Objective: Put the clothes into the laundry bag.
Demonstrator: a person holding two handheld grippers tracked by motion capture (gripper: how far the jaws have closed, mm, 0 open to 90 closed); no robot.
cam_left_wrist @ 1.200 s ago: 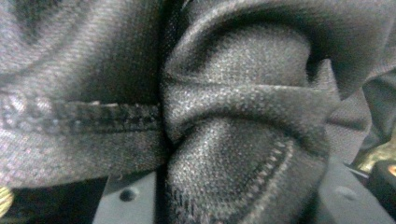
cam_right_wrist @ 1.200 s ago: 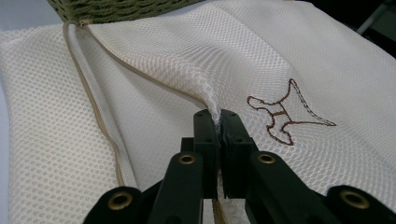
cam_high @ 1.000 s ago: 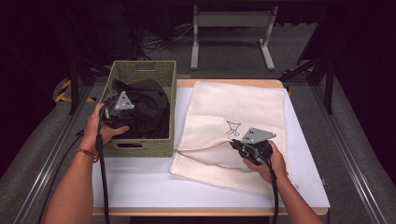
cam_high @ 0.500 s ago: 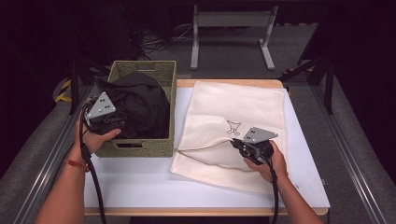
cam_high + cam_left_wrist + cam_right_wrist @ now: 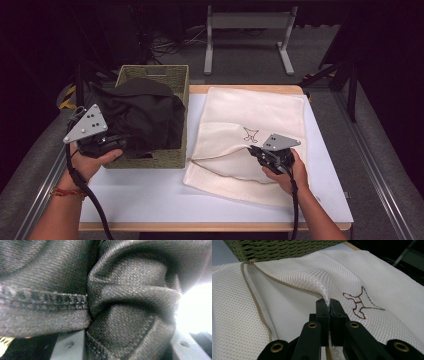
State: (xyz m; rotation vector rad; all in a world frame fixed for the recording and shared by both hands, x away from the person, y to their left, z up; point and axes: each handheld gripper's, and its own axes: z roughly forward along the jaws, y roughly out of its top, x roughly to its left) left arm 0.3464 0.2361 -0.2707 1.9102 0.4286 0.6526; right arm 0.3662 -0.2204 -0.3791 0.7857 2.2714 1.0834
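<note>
Risk of snagging: black garment [image 5: 142,115] clamped in left claw [image 5: 112,144], draped over basket [image 5: 181,80] rim; mesh bag [image 5: 287,277] edge thinly pinched in right claw [image 5: 329,305], liable to slip.

Black garment [image 5: 142,115]: crumpled, bunching between the left hand-held gripper [image 5: 112,145] jaws.
Mesh bag [image 5: 260,115]: cream, lying flat, edge lifting in the right hand-held gripper [image 5: 329,305].
</note>
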